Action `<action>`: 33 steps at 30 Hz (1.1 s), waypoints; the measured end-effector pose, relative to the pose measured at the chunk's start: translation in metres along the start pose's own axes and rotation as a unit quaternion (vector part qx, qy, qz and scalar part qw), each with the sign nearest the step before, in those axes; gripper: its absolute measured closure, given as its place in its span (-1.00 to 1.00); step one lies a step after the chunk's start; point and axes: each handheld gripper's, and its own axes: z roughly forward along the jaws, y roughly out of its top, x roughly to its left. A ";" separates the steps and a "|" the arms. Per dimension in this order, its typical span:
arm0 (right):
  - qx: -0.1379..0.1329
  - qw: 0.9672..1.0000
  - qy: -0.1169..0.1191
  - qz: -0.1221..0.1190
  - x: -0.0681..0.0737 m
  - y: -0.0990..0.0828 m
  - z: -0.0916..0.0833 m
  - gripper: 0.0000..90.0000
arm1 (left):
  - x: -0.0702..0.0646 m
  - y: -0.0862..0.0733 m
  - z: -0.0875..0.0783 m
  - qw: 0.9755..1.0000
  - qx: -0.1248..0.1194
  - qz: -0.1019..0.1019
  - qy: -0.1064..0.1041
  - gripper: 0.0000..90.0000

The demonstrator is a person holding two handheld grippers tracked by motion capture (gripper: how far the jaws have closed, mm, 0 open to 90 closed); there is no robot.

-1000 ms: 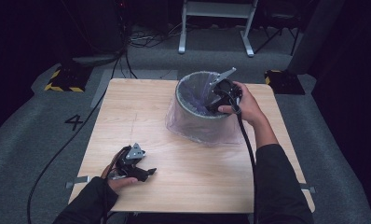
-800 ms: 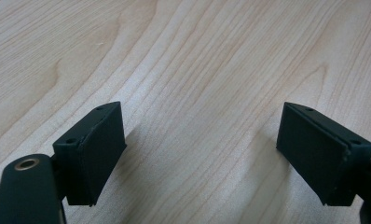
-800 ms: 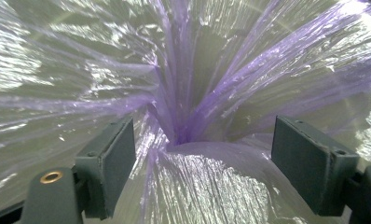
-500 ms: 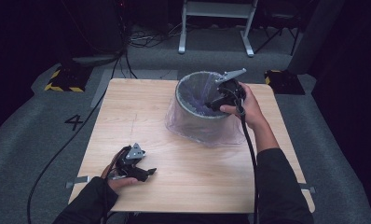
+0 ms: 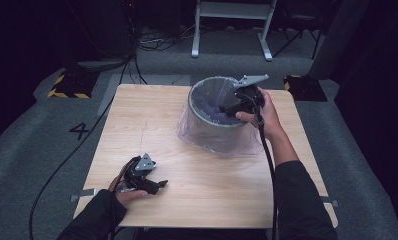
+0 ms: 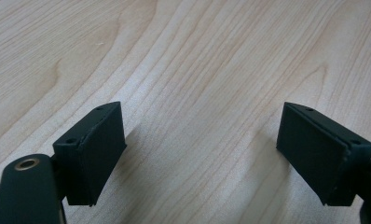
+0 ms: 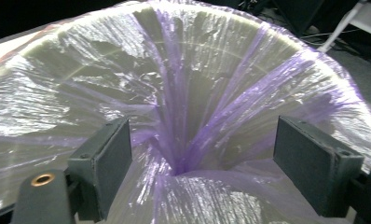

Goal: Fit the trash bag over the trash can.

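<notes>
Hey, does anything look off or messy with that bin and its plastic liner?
Yes. The purple liner is twisted into a bunched funnel inside the bin instead of lying flat against the walls, and its overhang spills loosely down onto the table.

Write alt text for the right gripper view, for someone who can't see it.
Two black jaws of the right tool stand wide apart over the mouth of a grey bin, holding nothing. The bin's thin purple liner is gathered into a funnel at its centre.

Dark long sleeves (image 5: 297, 200); black two-jaw left gripper (image 5: 154, 186) and right gripper (image 5: 226, 110), grey three-cornered top plates, trailing black cables, brass-coloured screw eyelets.
</notes>
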 end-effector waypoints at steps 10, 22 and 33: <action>-0.025 1.000 -0.005 0.010 0.000 -0.002 -0.005 -0.59 | 0.000 0.000 0.000 1.000 0.000 0.000 0.000 -0.67; -0.040 0.999 -0.003 0.016 -0.001 -0.010 -0.006 -0.63 | 0.000 0.000 0.000 1.000 0.000 0.000 0.000 -0.67; -0.071 0.997 0.007 0.019 0.000 -0.011 -0.019 -0.64 | 0.000 0.000 0.000 1.000 0.000 0.000 0.000 -0.67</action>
